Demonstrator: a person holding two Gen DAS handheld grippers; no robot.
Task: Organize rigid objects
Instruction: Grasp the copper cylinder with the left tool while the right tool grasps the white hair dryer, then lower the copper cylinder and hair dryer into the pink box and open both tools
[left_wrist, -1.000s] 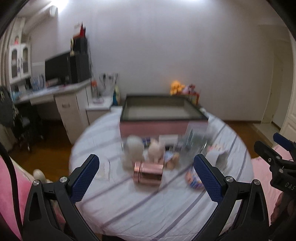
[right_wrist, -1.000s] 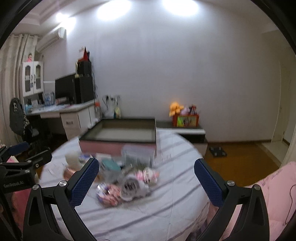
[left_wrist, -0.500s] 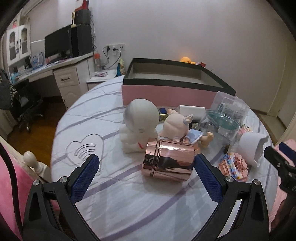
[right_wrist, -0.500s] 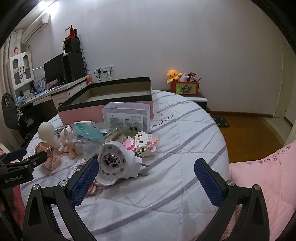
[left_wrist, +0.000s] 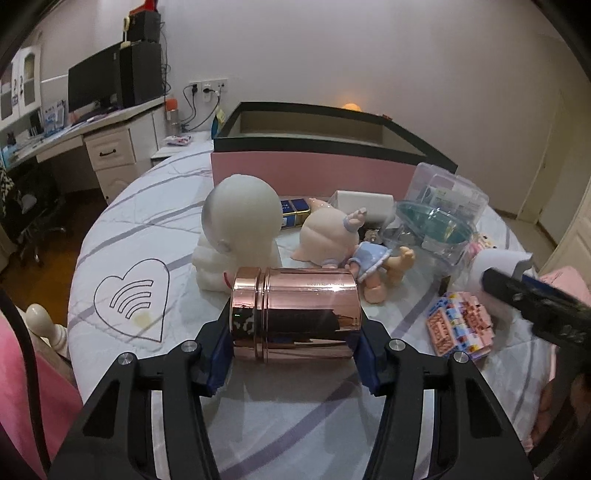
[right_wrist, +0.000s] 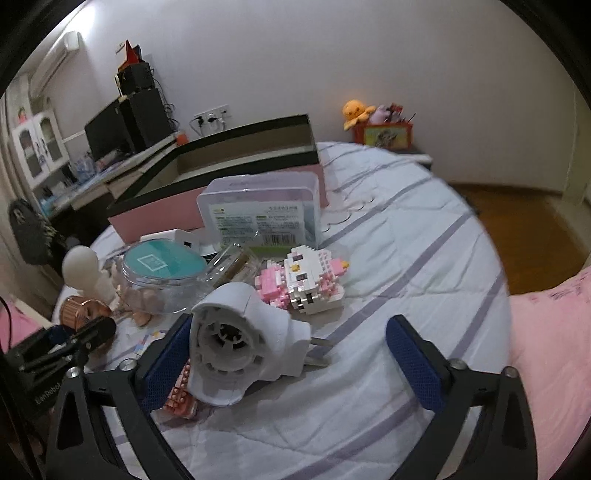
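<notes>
A round bed (left_wrist: 155, 206) with a white, purple-striped quilt fills both views, a pink box (left_wrist: 310, 173) with a dark rim at its far side. In the lower centre of the left wrist view the left gripper (left_wrist: 295, 345), angled downward, is closing, its blue pads against both ends of a rose-gold canister (left_wrist: 295, 314) lying on its side, with a white bald figurine (left_wrist: 240, 225) and a doll (left_wrist: 343, 240) just behind. The right gripper (right_wrist: 291, 354), lower centre of its view, is closing but wide apart around a white plastic housing (right_wrist: 243, 339), its left pad at the rim, a pink brick figure (right_wrist: 306, 280) beyond.
</notes>
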